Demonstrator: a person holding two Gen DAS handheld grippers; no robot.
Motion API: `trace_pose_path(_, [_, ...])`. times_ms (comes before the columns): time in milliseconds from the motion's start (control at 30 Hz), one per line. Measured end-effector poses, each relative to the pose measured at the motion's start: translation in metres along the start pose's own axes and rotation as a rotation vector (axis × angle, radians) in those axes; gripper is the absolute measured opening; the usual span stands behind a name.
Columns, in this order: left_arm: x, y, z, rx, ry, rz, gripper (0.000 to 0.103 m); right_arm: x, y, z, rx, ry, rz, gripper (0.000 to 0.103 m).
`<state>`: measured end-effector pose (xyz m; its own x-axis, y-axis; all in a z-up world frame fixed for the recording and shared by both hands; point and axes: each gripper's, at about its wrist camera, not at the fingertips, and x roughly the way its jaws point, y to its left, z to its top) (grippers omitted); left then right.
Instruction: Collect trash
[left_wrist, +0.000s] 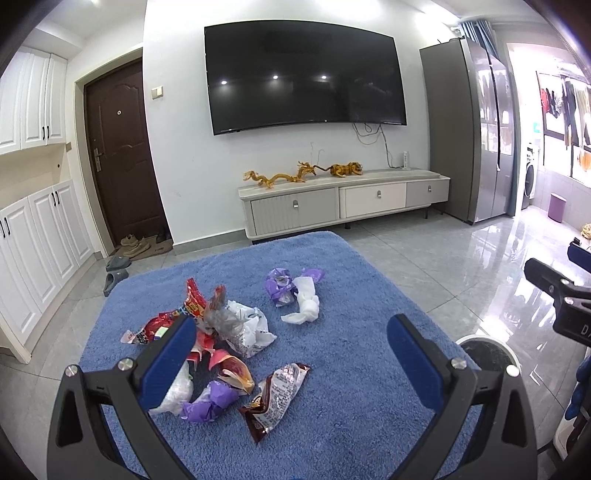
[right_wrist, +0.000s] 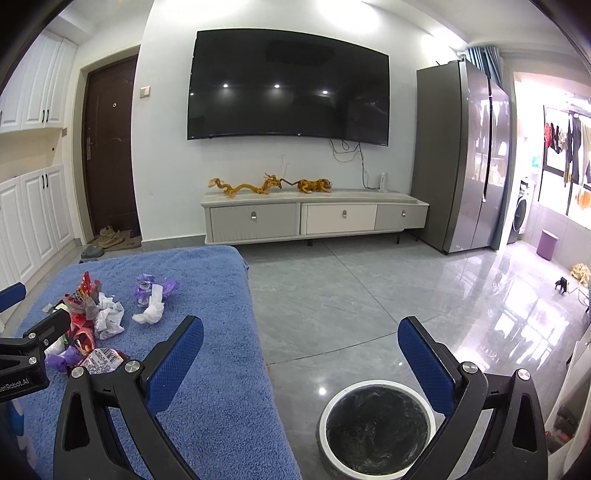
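**Trash heaped on blue towel, bin beside it**

A dark TV (left_wrist: 304, 74) hangs on the white wall above a low cabinet (left_wrist: 343, 201); a grey fridge (left_wrist: 469, 129) stands to the right, a brown door (left_wrist: 118, 147) to the left. The blue towel (left_wrist: 351, 332) covers the surface in front.

The bin (right_wrist: 375, 428), white-rimmed with a dark liner, sits on the tiled floor just beside the towel's right edge, below the right gripper (right_wrist: 301, 362), whose blue pads are spread wide and hold nothing.

The trash (left_wrist: 229, 332) lies on the towel: crumpled red, purple and brown wrappers, clear plastic, white tissue. The left gripper (left_wrist: 291, 358) hangs over it, pads spread, empty; its left pad hides part of the heap.
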<state>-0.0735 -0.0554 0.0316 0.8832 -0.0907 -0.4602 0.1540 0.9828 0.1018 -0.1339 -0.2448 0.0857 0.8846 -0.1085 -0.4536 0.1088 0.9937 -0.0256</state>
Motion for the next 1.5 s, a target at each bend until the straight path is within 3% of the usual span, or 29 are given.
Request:
trace_pose_path(300, [-0.016, 0.005, 0.001, -0.019, -0.026, 0.041, 0.103, -0.014, 0.0, 0.002, 0.009, -0.037, 0.016, 0.103])
trace_pose_path(467, [-0.01, 0.015, -0.004, -0.023, -0.025, 0.088, 0.103, -0.006, 0.006, -0.003, -0.001, -0.013, 0.028, 0.103])
trace_pose_path(933, [0.03, 0.065, -0.026, -0.087, 0.091, 0.055, 0.103, 0.022, 0.036, -0.008, -0.055, 0.025, 0.108, 0.103])
trace_pose_path(1033, [0.034, 0.1, -0.038, -0.08, 0.106, 0.077, 0.103, 0.037, 0.047, -0.007, -0.086, 0.087, 0.188, 0.103])
trace_pose_path(1167, [0.045, 0.146, -0.067, -0.082, 0.197, 0.064, 0.103, 0.061, 0.076, -0.009, -0.161, 0.205, 0.348, 0.103])
trace_pose_path(1300, [0.047, 0.177, -0.089, -0.113, 0.275, -0.043, 0.096, 0.087, 0.117, -0.018, -0.228, 0.31, 0.515, 0.101])
trace_pose_path(1367, [0.048, 0.185, -0.092, -0.137, 0.292, -0.099, 0.084, 0.102, 0.14, -0.023, -0.233, 0.384, 0.609, 0.096])
trace_pose_path(1500, [0.053, 0.185, -0.09, -0.156, 0.284, -0.211, 0.081, 0.123, 0.176, -0.038, -0.228, 0.486, 0.741, 0.082])
